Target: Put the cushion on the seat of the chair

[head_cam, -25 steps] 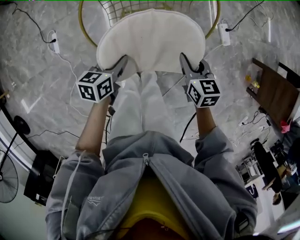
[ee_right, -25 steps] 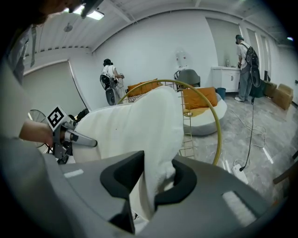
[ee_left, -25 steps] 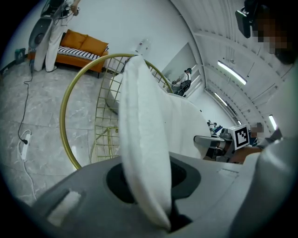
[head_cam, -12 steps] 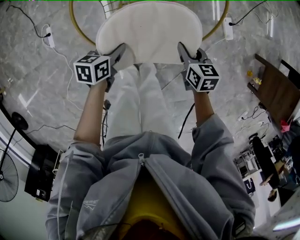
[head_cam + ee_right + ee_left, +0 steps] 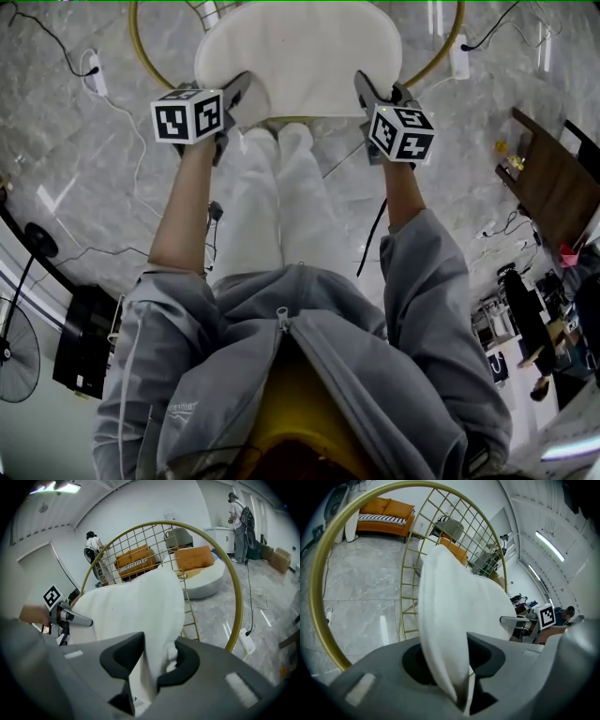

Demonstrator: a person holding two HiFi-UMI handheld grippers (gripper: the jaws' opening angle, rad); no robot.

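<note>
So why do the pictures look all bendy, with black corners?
Left and right gripper views: a wide-angle lens bows the gold chair frame and darkens the corners. Head view: edges bend too, with pale glare streaks on the marble floor.

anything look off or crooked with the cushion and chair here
Nothing looks spilled or damaged. The white padded cushion just isn't lying flat on the gold wire chair yet: its near edge is bunched between the jaws of the left gripper and right gripper, which have just been opening.
</note>
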